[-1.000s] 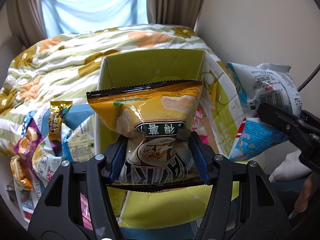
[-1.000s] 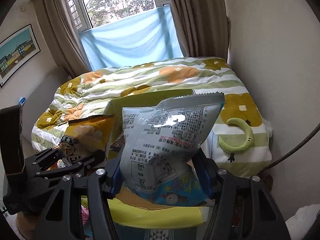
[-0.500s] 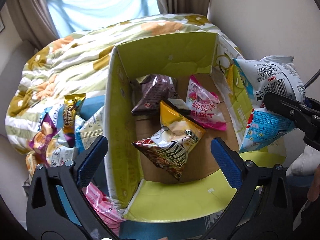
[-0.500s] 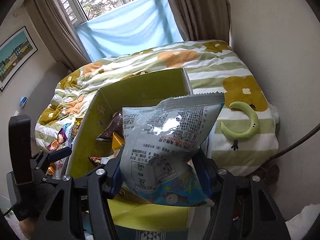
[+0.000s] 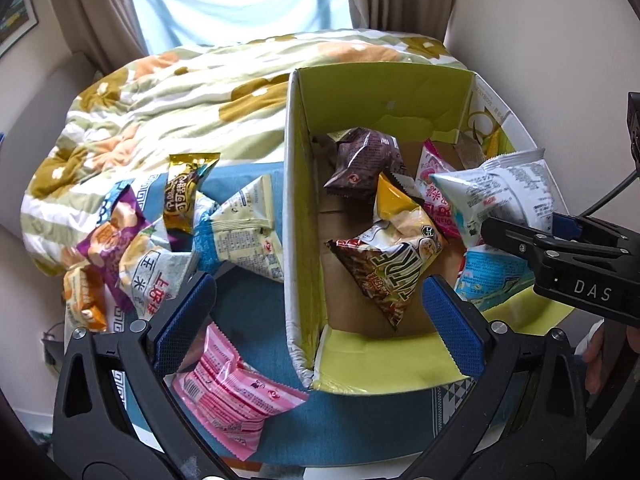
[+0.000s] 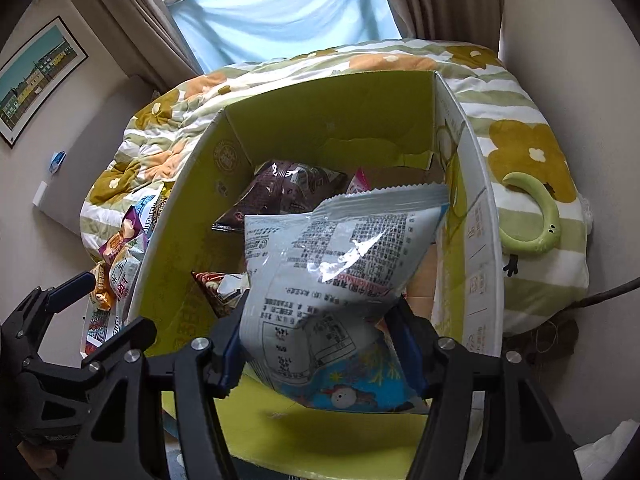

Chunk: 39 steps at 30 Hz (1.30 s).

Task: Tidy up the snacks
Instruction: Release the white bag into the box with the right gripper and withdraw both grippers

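Snacks half sorted. Left tongs (image 5: 318, 304) spread wide w/ nothing between the blue pads, hanging over the near left wall of the green-lined cardboard box (image 5: 297, 216). Their jaws have just been opening; the yellow-brown chip bag (image 5: 394, 256) lies inside the box, free of the pads, at box centre. Also inside: dark brown packet (image 5: 366, 164) at 12 o'clock of the chip bag, pink packet (image 5: 434, 176) at 2 o'clock.

Right tongs (image 6: 320, 344) grip the white-and-blue snack bag (image 6: 340, 276) by its lower part, pads touching both sides; jaws have just been opening a bit, bag between them. Bag is upright, tilted, over the box's near right corner, top seam at 12.

Outside the box, 9 o'clock, on the blue cloth (image 5: 256, 320): pink striped packet (image 5: 234, 392) nearest, white-blue packet (image 5: 246, 232), gold packet (image 5: 186, 192), purple packet (image 5: 114, 236), orange packet (image 5: 84, 300) in a loose pile. Floral quilt (image 5: 168, 92) on the bed behind. Green crescent toy (image 6: 536, 216) on quilt, 3 o'clock of box.
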Each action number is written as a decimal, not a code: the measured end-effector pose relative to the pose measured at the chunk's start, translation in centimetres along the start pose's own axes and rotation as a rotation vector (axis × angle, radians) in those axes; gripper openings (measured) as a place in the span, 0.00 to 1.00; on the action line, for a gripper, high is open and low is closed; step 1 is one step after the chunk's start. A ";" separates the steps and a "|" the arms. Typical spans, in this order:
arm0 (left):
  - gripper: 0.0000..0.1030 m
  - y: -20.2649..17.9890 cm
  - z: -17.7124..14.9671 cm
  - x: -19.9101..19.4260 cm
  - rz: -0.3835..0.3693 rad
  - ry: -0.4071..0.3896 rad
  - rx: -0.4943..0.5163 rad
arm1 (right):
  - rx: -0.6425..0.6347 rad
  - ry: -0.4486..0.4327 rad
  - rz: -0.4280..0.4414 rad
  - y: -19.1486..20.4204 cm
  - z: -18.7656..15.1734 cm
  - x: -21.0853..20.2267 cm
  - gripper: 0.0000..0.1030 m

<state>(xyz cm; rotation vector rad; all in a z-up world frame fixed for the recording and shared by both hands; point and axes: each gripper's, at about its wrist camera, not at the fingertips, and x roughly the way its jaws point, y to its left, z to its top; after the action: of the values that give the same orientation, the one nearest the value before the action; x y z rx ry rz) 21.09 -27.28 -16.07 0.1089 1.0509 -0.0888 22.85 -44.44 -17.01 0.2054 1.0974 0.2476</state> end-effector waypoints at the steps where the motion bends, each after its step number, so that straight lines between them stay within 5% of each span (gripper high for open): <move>1: 0.99 0.1 -0.1 0.0 -0.006 0.002 -0.006 | -0.001 -0.006 0.002 -0.1 -0.1 0.0 0.63; 3: 0.99 0.3 -0.5 -0.1 -0.013 0.003 -0.009 | -0.005 -0.032 -0.007 -0.1 -0.4 -0.3 0.92; 5: 0.99 0.3 -0.8 -0.3 -0.013 -0.001 -0.006 | -0.022 -0.072 -0.020 0.0 -0.7 -1.0 0.99; 21: 0.99 3.1 -2.1 -4.2 0.015 -0.044 -0.024 | -0.048 -0.113 -0.027 1.7 -2.2 -4.5 0.99; 29: 0.99 8.4 -3.5 -7.3 0.007 -0.117 -0.062 | -0.062 -0.161 -0.016 5.5 -2.8 -6.3 0.99; 39: 0.99 17.0 -4.7 -8.6 -0.065 -0.130 0.013 | 0.051 -0.233 -0.029 12.0 -4.8 -7.9 0.99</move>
<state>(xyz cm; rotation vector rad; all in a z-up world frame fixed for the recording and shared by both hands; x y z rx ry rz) 14.96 -9.63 -10.11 0.0795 0.9244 -0.1595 14.02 -35.13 -8.98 0.2570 0.8759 0.1648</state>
